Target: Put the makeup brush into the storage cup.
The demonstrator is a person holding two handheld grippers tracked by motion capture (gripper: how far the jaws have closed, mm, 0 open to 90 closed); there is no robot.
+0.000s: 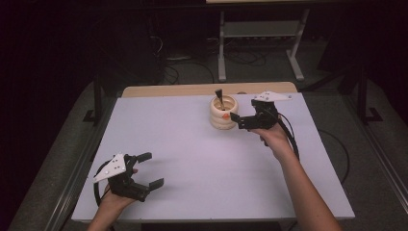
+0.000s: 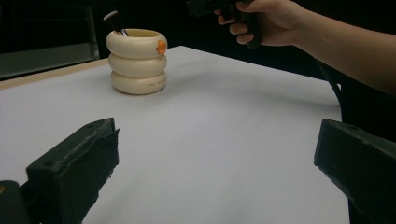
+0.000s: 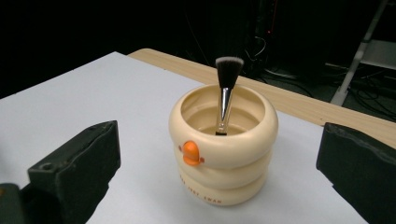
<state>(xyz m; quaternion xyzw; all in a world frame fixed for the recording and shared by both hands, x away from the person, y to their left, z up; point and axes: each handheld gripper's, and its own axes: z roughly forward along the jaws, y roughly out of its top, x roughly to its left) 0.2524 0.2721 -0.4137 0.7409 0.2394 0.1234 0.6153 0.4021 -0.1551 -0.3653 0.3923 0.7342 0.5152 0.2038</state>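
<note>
Both grippers are idling with fingers spread: right gripper (image 1: 239,119) nearing the cream ringed ceramic holder (image 3: 223,151) for its black-bristled brush (image 3: 227,91), left gripper (image 1: 148,169) waiting near.

We see a cream, ring-stacked plastic holder (image 3: 223,154) with a small orange knob (image 3: 192,153) on its upper ring and faint orange lettering on its lowest ring. Inside stands a makeup brush (image 3: 225,93) with black bristles tipped white and a silver ferrule. The flat table top (image 1: 192,159) is pale lilac-white with a light wood edge; our two grippers' jaws are matte black.
</note>
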